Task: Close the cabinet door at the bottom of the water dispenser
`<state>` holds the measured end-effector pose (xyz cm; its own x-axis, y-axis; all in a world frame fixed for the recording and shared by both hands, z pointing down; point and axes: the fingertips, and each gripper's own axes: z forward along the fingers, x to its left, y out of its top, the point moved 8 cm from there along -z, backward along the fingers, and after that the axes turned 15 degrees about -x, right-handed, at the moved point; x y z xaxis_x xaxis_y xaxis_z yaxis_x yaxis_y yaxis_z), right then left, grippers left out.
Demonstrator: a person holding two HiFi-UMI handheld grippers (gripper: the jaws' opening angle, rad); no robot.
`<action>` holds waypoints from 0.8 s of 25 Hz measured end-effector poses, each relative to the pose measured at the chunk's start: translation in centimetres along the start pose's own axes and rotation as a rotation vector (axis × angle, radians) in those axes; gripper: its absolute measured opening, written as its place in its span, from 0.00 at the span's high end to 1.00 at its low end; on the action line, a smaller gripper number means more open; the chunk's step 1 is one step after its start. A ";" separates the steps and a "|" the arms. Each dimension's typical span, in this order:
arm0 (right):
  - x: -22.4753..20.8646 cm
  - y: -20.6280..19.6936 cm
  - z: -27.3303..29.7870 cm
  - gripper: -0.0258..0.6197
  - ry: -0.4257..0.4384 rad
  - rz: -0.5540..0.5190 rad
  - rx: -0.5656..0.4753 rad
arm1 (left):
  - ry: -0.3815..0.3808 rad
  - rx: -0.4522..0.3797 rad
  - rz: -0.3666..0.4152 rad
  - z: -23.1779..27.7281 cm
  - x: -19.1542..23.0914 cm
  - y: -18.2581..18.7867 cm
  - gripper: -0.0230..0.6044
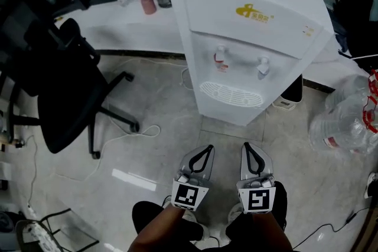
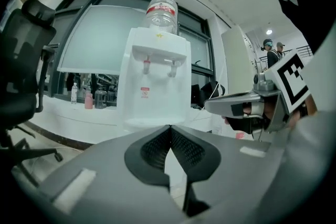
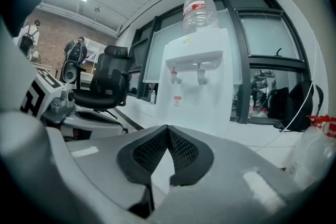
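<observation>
Water dispenser point(image 1: 248, 38), one; office chair point(image 1: 59, 85), one

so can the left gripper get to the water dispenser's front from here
Probably yes: only floor lies between the shut left gripper and the water dispenser, and the office chair stands off to the side.

The left gripper point(image 1: 207, 149) and right gripper point(image 1: 247, 146) had pale grey, smooth shells. Their jaws were lined with black, finely ribbed padding in a teardrop outline. Each shell bore small white rectangular patches, and each carried a white cube point(image 1: 189, 195) printed with black square markers.
</observation>
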<state>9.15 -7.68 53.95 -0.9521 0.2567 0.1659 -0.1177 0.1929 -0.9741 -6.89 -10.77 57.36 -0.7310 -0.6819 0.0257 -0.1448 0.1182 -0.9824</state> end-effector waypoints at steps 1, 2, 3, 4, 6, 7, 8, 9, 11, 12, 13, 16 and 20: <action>0.0 1.4 0.2 0.96 0.011 -0.001 0.010 | 0.006 0.009 0.000 -0.2 0.4 1.1 0.93; 0.0 2.6 0.3 0.96 0.026 -0.005 0.021 | 0.017 0.019 -0.001 -0.4 0.8 2.1 0.93; 0.0 3.7 0.4 0.96 0.041 -0.010 0.036 | 0.031 0.030 -0.003 -0.7 1.3 3.1 0.93; 0.0 4.8 0.4 0.96 0.054 -0.010 0.055 | 0.045 0.041 -0.005 -0.9 1.7 4.2 0.93; -0.3 7.2 0.4 0.96 0.068 -0.003 0.091 | 0.072 0.065 -0.013 -1.5 2.2 6.7 0.93; -0.4 8.5 0.4 0.96 0.069 0.003 0.106 | 0.086 0.075 -0.020 -1.7 2.4 8.1 0.93; -0.6 9.9 0.5 0.96 0.068 0.011 0.119 | 0.101 0.082 -0.029 -1.9 2.6 9.7 0.93; -0.6 11.5 0.7 0.96 0.064 0.024 0.132 | 0.113 0.087 -0.038 -2.0 2.7 11.4 0.93; -0.6 14.9 1.1 0.96 0.065 0.046 0.150 | 0.129 0.093 -0.050 -2.1 2.8 15.2 0.93; -0.6 16.7 1.3 0.96 0.070 0.050 0.152 | 0.134 0.092 -0.056 -2.1 2.7 17.2 0.93; -0.6 18.6 1.6 0.96 0.077 0.051 0.150 | 0.136 0.091 -0.061 -2.0 2.5 19.2 0.93; -1.2 24.2 2.1 0.96 0.080 0.062 0.133 | 0.127 0.098 -0.063 -1.5 1.6 25.0 0.93; -2.7 31.7 2.3 0.96 0.078 0.074 0.125 | 0.132 0.083 -0.095 -0.4 0.4 32.9 0.94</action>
<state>7.34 -4.41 22.25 -0.9352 0.3399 0.0994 -0.0866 0.0528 -0.9948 -12.19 -6.85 25.07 -0.7985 -0.5859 0.1378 -0.1658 -0.0059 -0.9861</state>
